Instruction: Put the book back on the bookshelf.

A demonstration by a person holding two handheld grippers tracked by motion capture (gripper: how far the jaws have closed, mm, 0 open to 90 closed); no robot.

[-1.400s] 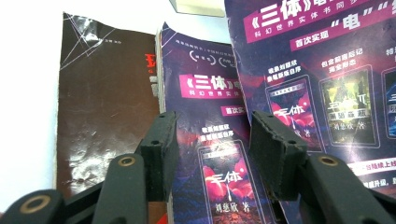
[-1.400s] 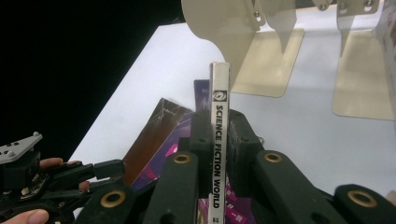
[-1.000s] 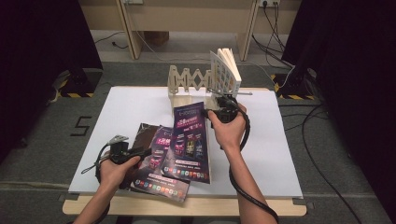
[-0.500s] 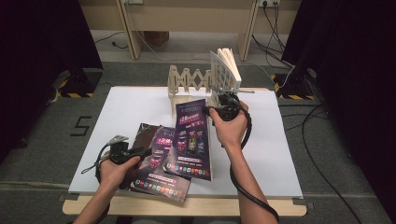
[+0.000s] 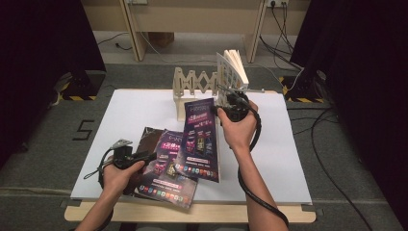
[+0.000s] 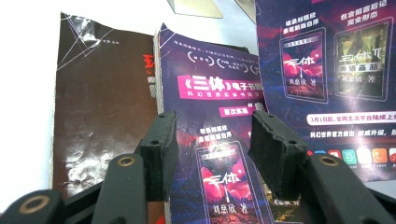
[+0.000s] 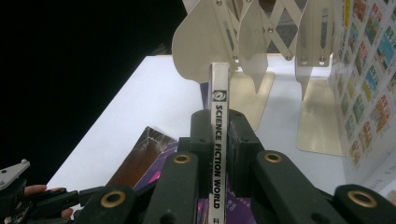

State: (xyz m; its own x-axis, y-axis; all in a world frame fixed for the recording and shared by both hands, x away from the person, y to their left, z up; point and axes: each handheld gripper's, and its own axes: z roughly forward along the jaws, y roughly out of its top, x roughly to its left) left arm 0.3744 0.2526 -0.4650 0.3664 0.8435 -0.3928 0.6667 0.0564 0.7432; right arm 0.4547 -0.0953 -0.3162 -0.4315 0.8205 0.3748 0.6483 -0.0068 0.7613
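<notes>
- Currently, the "Science Fiction World" magazine is clamped by its spine in the right gripper, lifted off the white table, tilted, just in front of the accordion book rack.
- Left gripper: jaws apart, nothing between the pads, hovering over the flat magazines near the table's front edge.
- A book stands in the rack's right end.

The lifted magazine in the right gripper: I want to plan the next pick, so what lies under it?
Under the lifted magazine lies a second purple magazine, beside a brown one; its right part is covered, so anything beneath stays hidden.
</notes>
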